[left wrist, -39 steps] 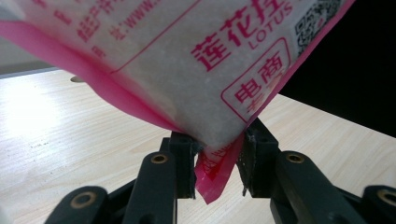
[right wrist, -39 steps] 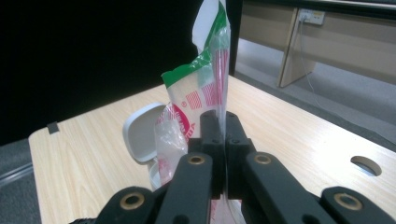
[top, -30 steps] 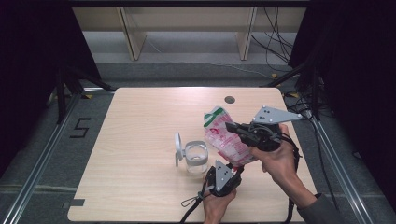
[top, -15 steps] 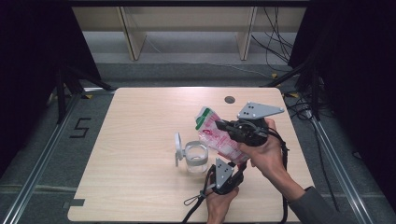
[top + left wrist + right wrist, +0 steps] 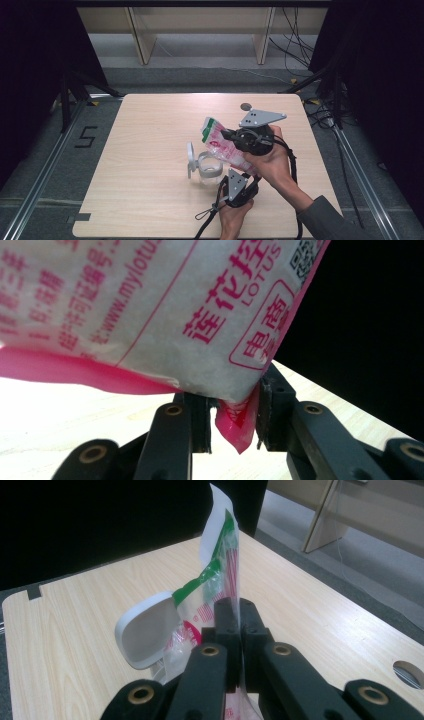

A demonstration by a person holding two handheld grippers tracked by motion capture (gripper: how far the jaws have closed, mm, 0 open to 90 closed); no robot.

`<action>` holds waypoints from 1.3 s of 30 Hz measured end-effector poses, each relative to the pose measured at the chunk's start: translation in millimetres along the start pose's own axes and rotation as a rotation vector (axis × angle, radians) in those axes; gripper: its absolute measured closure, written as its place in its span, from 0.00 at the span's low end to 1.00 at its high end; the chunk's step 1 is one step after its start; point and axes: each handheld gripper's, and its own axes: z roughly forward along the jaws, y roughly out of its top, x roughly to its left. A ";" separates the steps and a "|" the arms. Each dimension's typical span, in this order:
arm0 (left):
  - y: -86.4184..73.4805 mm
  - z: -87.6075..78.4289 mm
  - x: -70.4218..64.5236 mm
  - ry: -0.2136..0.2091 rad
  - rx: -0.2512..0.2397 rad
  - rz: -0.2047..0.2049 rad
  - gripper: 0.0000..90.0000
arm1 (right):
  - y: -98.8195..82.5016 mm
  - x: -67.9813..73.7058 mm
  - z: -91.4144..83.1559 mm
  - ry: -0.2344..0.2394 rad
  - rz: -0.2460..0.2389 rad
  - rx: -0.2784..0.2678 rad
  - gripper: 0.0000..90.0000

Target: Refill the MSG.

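From the high view, the pink-and-white plastic pouch (image 5: 226, 148) hangs tilted over a clear lidded jar (image 5: 209, 168) on the pale wooden tabletop (image 5: 150, 150), held between both grippers. The right gripper (image 5: 239, 611) view shows its jaws pressed together on the pouch's green-striped top. The left gripper (image 5: 232, 416) view shows printed red lettering, with the jaws pinching the pouch's pink bottom corner. Grey floor and black curtains surround the tabletop.
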 end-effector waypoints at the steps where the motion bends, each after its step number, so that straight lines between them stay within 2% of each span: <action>1: -0.4 0.3 -0.2 0.000 0.000 -0.003 0.79 | 0.1 0.4 0.1 0.014 0.005 0.022 1.00; 9: -0.3 1.3 0.6 -0.011 0.000 -0.004 0.79 | -0.9 0.3 3.5 0.007 -0.006 0.019 1.00; 12: -0.5 1.7 0.0 -0.012 -0.002 -0.003 0.79 | -1.1 0.5 4.8 0.019 -0.001 0.020 1.00; 15: -0.5 1.5 -0.4 -0.019 0.001 0.001 0.79 | -1.8 2.1 6.3 0.005 0.019 0.015 1.00; 18: -0.4 1.4 -0.1 -0.016 0.004 -0.001 0.79 | -1.6 1.3 8.6 0.018 -0.002 0.025 1.00; 20: -0.7 1.2 -0.3 -0.019 -0.001 -0.003 0.79 | -1.9 2.4 11.1 0.017 0.009 0.021 1.00; 21: -0.7 1.4 -0.3 -0.023 -0.002 -0.006 0.79 | -1.7 2.3 12.2 0.006 -0.005 0.018 1.00; 23: -0.5 1.6 0.5 -0.028 -0.003 -0.008 0.79 | -1.5 3.1 13.9 0.021 -0.001 0.033 1.00; 24: -0.8 1.5 0.8 -0.029 -0.006 -0.007 0.80 | -2.1 4.0 15.7 0.011 0.005 0.020 1.00; 26: -0.6 0.0 1.3 -0.015 0.013 -0.003 0.80 | -1.8 5.2 15.4 0.019 0.011 0.040 1.00; 27: -1.0 1.1 1.6 -0.024 0.002 -0.007 0.80 | -2.1 4.5 17.0 0.018 0.002 0.028 1.00; 28: -1.0 1.0 1.6 -0.026 0.003 -0.008 0.80 | -2.2 4.9 16.5 0.021 0.014 0.037 1.00; 30: -1.1 0.4 0.6 -0.019 0.009 -0.009 0.80 | -2.5 3.2 17.8 0.020 -0.005 0.029 1.00; 39: -1.9 1.5 1.5 -0.026 0.006 -0.005 0.80 | -3.6 3.9 19.2 0.012 0.006 0.023 1.00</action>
